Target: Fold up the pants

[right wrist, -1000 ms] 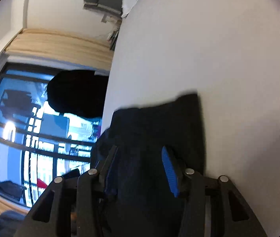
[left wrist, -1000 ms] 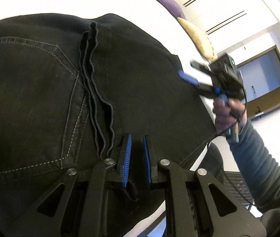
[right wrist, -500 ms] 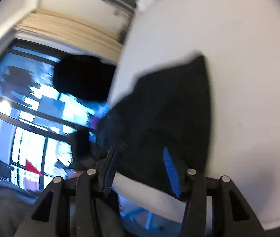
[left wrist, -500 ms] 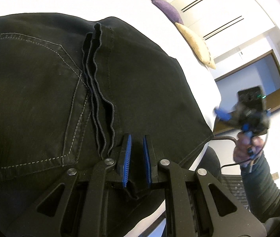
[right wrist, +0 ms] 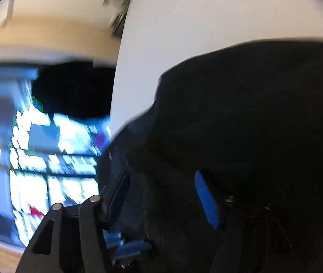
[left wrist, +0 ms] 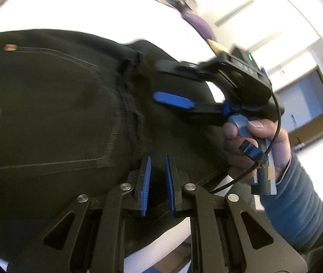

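One pair of black denim pants (left wrist: 54,118) lay folded on one white table (left wrist: 88,16), reaching its near edge. The left gripper (left wrist: 157,179), nearly pressed together, pinched the cloth at that edge. The right gripper (left wrist: 173,84), spread wide, hovered over the pants near the stacked seam edges; contact could not be told. Judged step: re-gripping for another fold. Next, the right should close on a layer.

No legible text: the marks on the right tool's (left wrist: 173,86) black housing are too blurred to read.
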